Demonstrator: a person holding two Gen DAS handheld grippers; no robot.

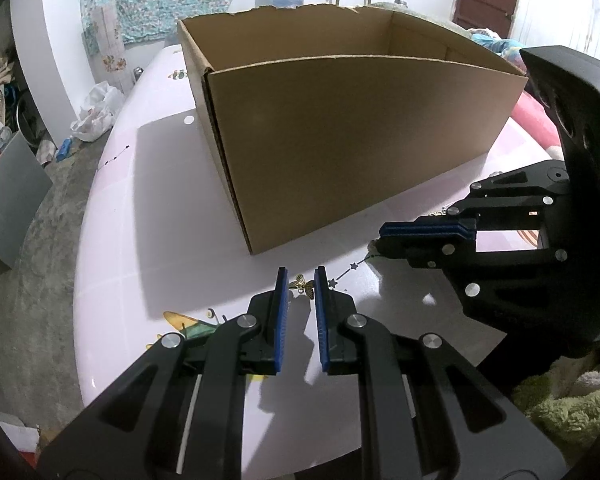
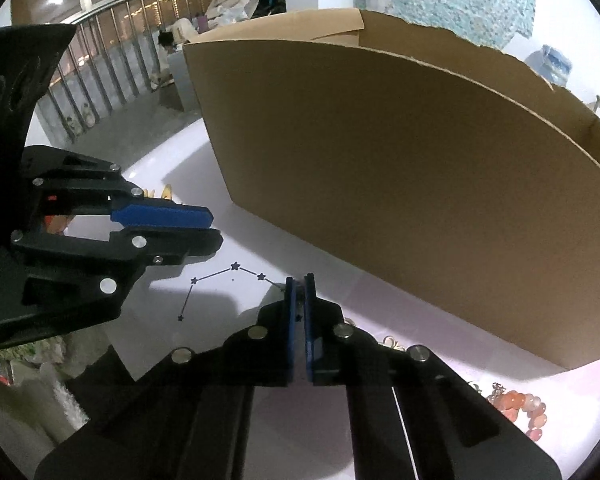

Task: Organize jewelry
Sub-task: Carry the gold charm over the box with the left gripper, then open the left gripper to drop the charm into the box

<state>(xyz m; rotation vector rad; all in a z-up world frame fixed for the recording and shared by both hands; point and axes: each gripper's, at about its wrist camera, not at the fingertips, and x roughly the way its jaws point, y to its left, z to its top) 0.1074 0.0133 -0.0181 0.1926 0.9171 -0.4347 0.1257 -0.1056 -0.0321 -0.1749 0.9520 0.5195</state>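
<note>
While the box (image 1: 340,128) shows no jewelry inside, a butterfly charm (image 1: 305,286) sits before it between the slightly spread left tool (image 1: 301,280); the right tool (image 2: 299,282) is pressed together, and beads (image 2: 524,408) wait beside the box.

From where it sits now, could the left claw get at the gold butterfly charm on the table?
Probably yes. The butterfly charm lies on the pink table right between the left claw fingertips, with nothing over it. The cardboard box stands behind, the right claw off to the side.
</note>
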